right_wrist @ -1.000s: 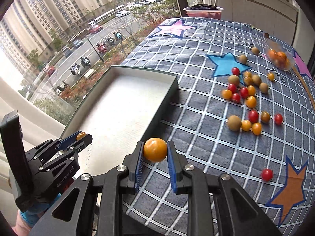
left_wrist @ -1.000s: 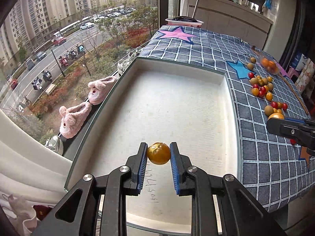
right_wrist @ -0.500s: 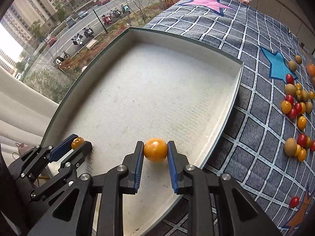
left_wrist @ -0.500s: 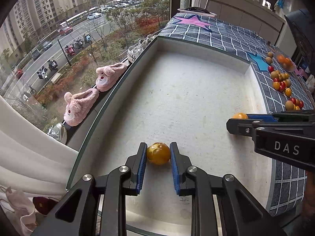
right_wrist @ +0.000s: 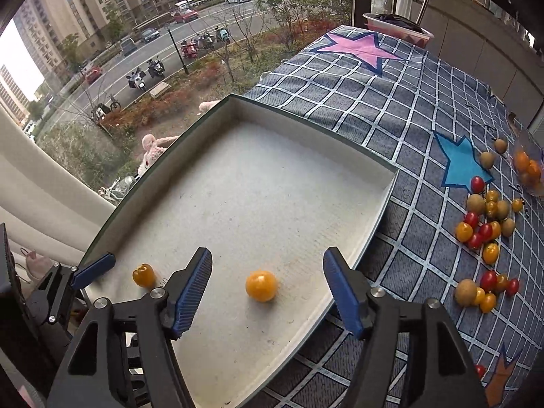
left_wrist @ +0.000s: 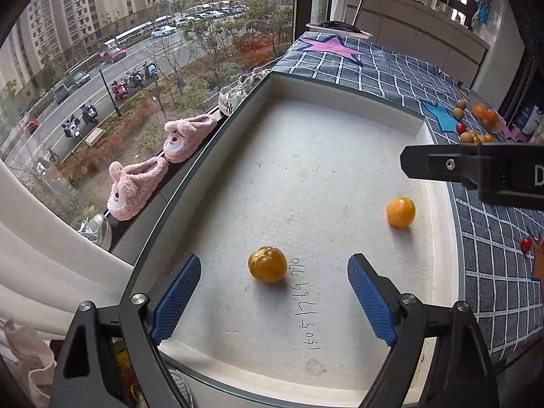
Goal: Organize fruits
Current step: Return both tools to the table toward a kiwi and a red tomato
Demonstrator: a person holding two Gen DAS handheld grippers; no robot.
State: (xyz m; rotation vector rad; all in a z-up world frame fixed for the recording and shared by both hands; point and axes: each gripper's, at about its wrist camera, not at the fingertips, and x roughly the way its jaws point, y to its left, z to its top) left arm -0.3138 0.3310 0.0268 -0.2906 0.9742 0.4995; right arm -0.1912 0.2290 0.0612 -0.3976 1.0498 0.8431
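Note:
A shallow white tray [left_wrist: 340,108] [right_wrist: 306,125] lies on the checked cloth by the window. My left gripper [left_wrist: 273,287] is open above the tray's near end, with a dark yellow tomato [left_wrist: 267,264] lying loose on the tray floor between its fingers. My right gripper [right_wrist: 267,280] is open too, with an orange tomato [right_wrist: 261,285] lying on the tray between its fingers. That orange tomato also shows in the left wrist view [left_wrist: 400,211], and the dark yellow tomato in the right wrist view [right_wrist: 143,274]. Neither gripper touches its fruit.
Several red, yellow and brown small fruits [right_wrist: 486,224] lie scattered on the cloth [right_wrist: 408,108] right of the tray. A clear bag of oranges [right_wrist: 527,166] sits far right. A bowl [right_wrist: 397,27] stands at the far end. The window and sill with pink slippers [left_wrist: 163,163] run along the left.
Both grippers have opened and let go of their tomatoes, which now rest on the tray floor. Both grippers have drawn back a little.

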